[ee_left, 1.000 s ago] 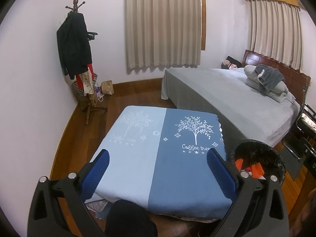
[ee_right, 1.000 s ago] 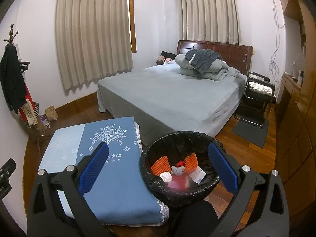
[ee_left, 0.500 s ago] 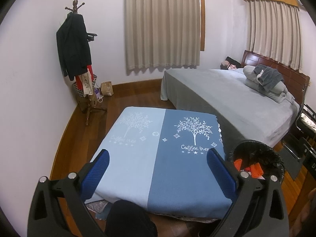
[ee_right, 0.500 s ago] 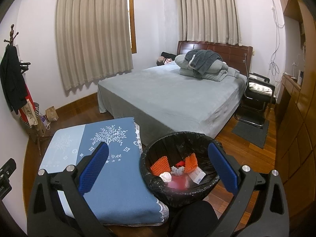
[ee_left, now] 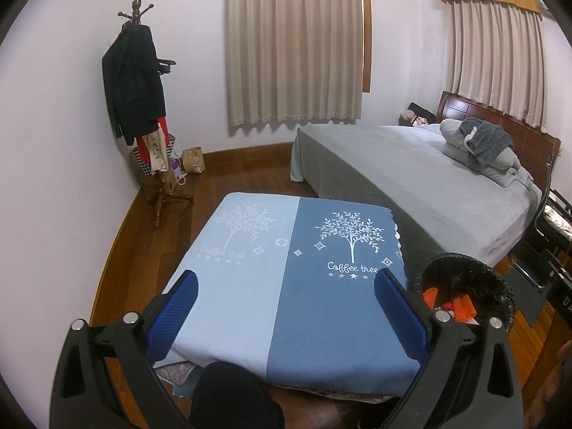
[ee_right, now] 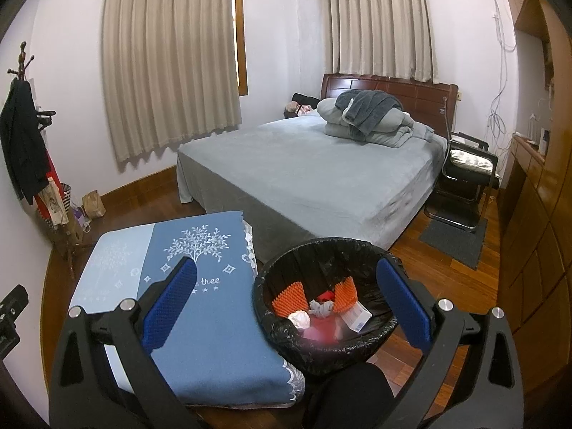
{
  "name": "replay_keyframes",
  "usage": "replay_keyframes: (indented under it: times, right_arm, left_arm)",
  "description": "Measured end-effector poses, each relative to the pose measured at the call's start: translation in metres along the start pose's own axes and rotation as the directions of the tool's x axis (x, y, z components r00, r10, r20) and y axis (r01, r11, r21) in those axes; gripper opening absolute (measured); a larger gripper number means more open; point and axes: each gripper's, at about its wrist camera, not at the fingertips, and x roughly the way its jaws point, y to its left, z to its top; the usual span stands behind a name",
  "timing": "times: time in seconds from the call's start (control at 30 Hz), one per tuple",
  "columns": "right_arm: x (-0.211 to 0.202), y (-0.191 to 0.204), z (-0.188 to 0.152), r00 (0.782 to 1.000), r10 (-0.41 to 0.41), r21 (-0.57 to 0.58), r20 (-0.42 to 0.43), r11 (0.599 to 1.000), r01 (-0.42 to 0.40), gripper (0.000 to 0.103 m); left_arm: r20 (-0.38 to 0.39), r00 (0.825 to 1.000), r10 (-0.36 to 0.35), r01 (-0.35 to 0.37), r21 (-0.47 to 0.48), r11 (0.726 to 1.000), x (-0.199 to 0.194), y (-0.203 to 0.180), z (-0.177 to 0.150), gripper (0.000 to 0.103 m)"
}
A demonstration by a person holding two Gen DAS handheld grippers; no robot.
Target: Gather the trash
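My left gripper (ee_left: 284, 296) is spread wide and empty above the blue cloth (ee_left: 304, 307) covering the low table at the center of the frame. My right gripper (ee_right: 286, 286) is also wide apart, holding nothing, above the black-lined bin (ee_right: 357, 261) at lower center. Inside the bin lie orange pieces (ee_right: 287, 298), crumpled white paper (ee_right: 299, 319) and a small box (ee_right: 355, 316).
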Motion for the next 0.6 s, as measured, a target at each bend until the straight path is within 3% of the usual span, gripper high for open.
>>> replay_keyframes:
  times: [0.6]
  right_arm:
    - [0.0003,-0.0001,0.0002,1.000,-0.001,0.000,0.002,1.000,0.001,0.098]
  left_arm:
    - [0.003,1.000,-0.006,0.006,0.010,1.000,-0.0024,-0.0035,0.0024,0.097]
